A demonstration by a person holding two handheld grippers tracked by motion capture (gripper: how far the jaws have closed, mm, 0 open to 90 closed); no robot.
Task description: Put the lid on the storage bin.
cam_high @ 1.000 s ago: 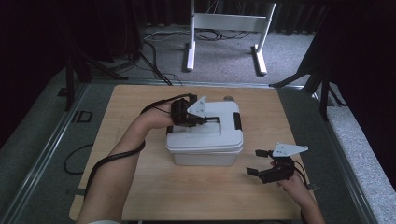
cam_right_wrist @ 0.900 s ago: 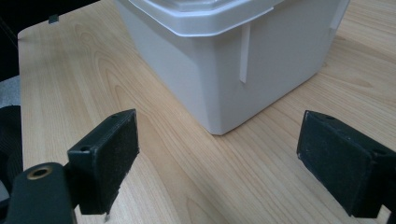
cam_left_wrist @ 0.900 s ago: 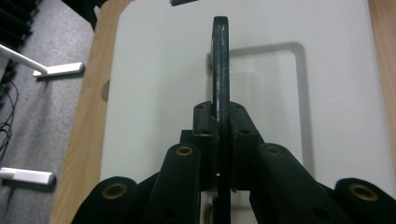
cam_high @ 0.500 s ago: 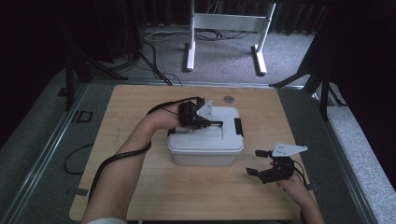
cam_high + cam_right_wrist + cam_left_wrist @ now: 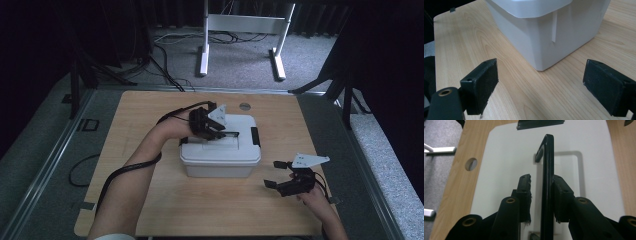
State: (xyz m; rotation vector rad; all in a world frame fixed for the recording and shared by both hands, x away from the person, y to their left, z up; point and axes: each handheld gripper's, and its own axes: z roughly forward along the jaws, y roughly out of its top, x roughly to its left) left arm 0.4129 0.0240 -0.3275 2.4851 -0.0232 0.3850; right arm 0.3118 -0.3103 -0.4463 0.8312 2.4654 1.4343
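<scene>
My left tongs (image 5: 541, 192) have just been opening around the upright black handle (image 5: 548, 170), which runs lengthwise between them; my right tongs (image 5: 541, 85) stand spread beside the white box (image 5: 220, 160).

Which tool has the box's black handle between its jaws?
The left tool, over the white box's lid with the raised handle between its jaws. The right tool sits open on the table, beside the box.

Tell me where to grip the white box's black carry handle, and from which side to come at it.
Grip the handle at the middle of its raised bar, coming from above with one jaw on each side. It stands upright over the white box lid, thin and straight, leaving room beside it. The left gripper already straddles it; its jaws have just been opening.
</scene>
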